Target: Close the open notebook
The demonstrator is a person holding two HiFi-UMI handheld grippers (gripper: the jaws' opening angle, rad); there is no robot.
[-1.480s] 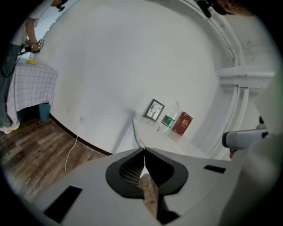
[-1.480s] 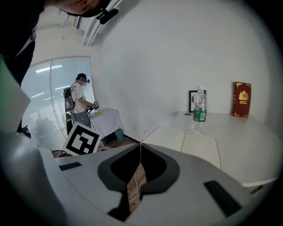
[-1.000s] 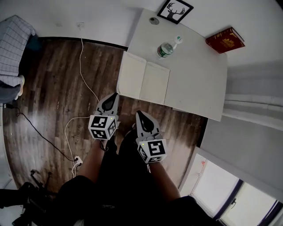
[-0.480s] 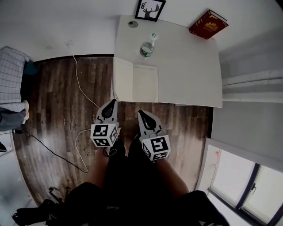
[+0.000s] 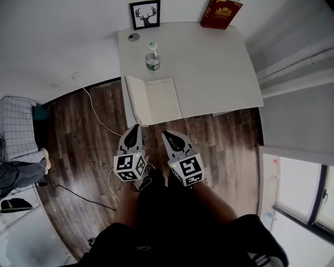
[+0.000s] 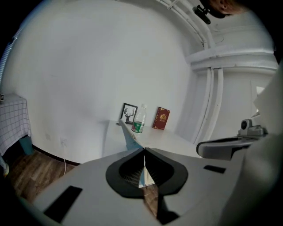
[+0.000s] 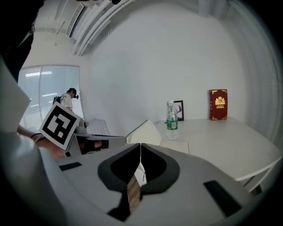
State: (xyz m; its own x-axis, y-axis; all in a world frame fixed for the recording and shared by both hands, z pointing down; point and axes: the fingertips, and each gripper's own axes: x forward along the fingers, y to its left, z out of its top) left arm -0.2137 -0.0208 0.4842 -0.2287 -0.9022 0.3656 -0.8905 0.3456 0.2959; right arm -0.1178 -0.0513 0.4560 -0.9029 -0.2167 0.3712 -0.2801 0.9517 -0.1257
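Ahead of our fingers [image 5: 131, 136] we see a white bench [image 5: 219, 73]; on it stand a water bottle [image 5: 152, 58], farther off a framed deer picture [image 5: 145, 14] and a red book [image 5: 221, 12].

Ahead of the matt grey plastic left gripper [image 5: 135, 127], the notebook [image 5: 156, 100] shows cream paper on a smooth, matt white table [image 5: 219, 68]. Under that gripper, the floor [image 5: 78, 141] is dark wood with a dull sheen.

We've got the notebook [image 5: 156, 100] on the surface's [image 5: 219, 68] near-left edge, the bottle [image 5: 152, 57] just behind it, the picture frame [image 5: 144, 14] further back — the book [image 5: 221, 11] to its right. The left claw [image 5: 133, 130] and right claw [image 5: 168, 136] sit side by side before the surface.
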